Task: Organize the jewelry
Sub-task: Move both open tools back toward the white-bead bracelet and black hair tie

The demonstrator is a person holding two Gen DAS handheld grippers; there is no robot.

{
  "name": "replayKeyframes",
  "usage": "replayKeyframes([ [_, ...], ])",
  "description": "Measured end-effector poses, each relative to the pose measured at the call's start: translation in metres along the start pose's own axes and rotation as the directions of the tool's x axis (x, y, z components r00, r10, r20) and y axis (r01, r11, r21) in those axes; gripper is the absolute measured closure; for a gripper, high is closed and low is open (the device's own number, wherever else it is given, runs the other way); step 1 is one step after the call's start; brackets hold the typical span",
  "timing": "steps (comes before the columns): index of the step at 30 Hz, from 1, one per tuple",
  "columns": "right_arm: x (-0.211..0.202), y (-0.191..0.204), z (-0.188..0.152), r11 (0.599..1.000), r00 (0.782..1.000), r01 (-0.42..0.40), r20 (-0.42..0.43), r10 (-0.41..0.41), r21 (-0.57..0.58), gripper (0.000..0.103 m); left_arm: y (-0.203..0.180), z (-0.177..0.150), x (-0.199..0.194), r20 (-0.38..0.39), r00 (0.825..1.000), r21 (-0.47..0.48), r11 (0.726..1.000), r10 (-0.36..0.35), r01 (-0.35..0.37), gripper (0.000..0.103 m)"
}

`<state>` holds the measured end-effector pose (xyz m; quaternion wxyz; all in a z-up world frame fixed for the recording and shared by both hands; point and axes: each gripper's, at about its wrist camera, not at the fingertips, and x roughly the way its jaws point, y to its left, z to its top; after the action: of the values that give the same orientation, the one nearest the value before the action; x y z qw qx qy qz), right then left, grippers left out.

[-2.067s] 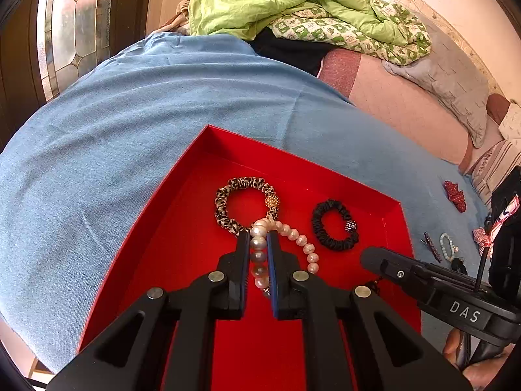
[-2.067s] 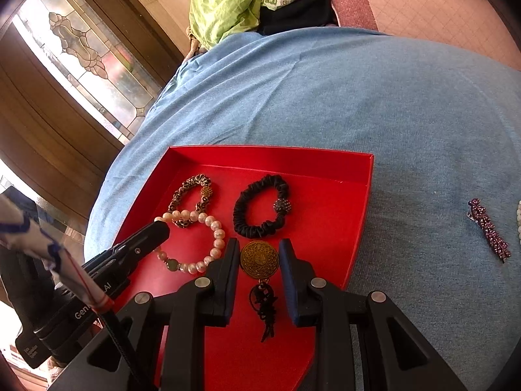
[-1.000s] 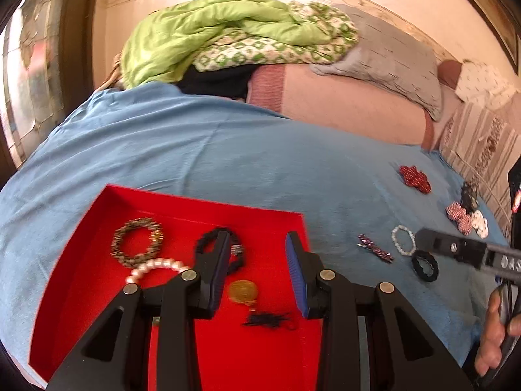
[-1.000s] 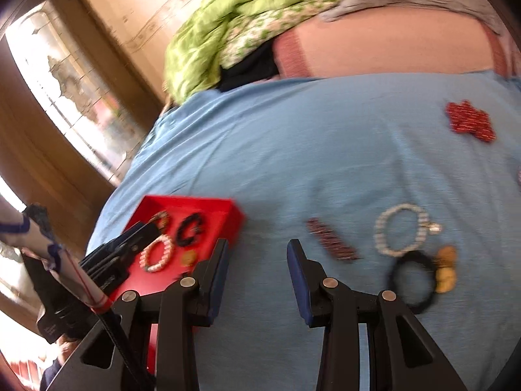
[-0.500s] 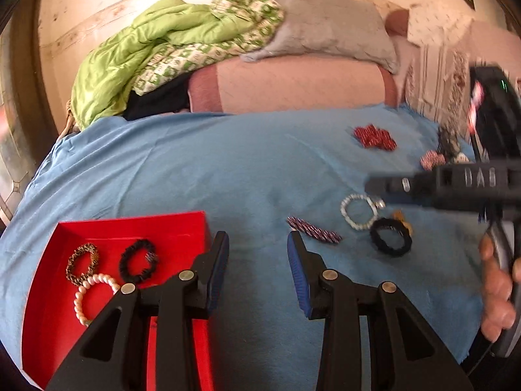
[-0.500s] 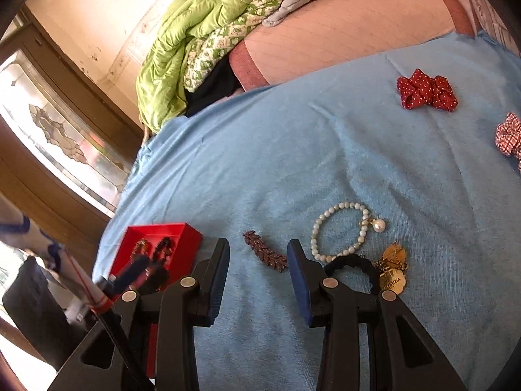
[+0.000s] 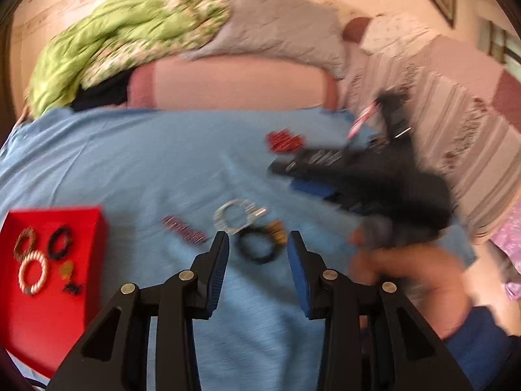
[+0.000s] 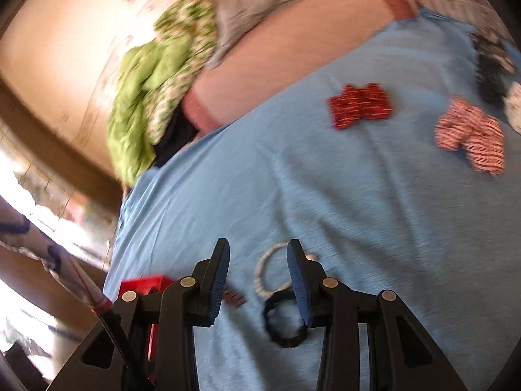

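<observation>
Both grippers, left [image 7: 257, 254] and right [image 8: 257, 260], carry nothing, fingers released, likely aiming for loose pieces on the blue bedspread [image 7: 130, 169]. White bead bracelet [image 7: 236, 216] and black scrunchie [image 7: 259, 249] lie touching, well apart from the red tray [image 7: 45, 325], which already holds sorted bracelets.

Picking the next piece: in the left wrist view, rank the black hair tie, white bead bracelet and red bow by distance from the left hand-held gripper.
1. Black hair tie, just ahead of the left hand-held gripper.
2. White bead bracelet, just beyond it.
3. Red bow, far ahead, slightly right.
</observation>
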<state>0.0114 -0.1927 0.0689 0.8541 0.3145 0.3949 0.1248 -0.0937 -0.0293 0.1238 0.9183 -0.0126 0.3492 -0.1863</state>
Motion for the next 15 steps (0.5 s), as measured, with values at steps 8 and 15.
replayKeyframes([
  [8,-0.004,-0.027,0.008,0.998,0.999,0.034,-0.013,-0.033,0.058,0.063,0.023,0.009,0.033,-0.063,0.997,-0.018,0.999,0.044,-0.046,0.053],
  [15,-0.007,-0.039,0.010,0.997,0.999,0.043,-0.029,-0.042,0.062,0.063,0.086,0.010,0.086,-0.161,0.987,-0.186,0.981,0.028,-0.058,0.053],
])
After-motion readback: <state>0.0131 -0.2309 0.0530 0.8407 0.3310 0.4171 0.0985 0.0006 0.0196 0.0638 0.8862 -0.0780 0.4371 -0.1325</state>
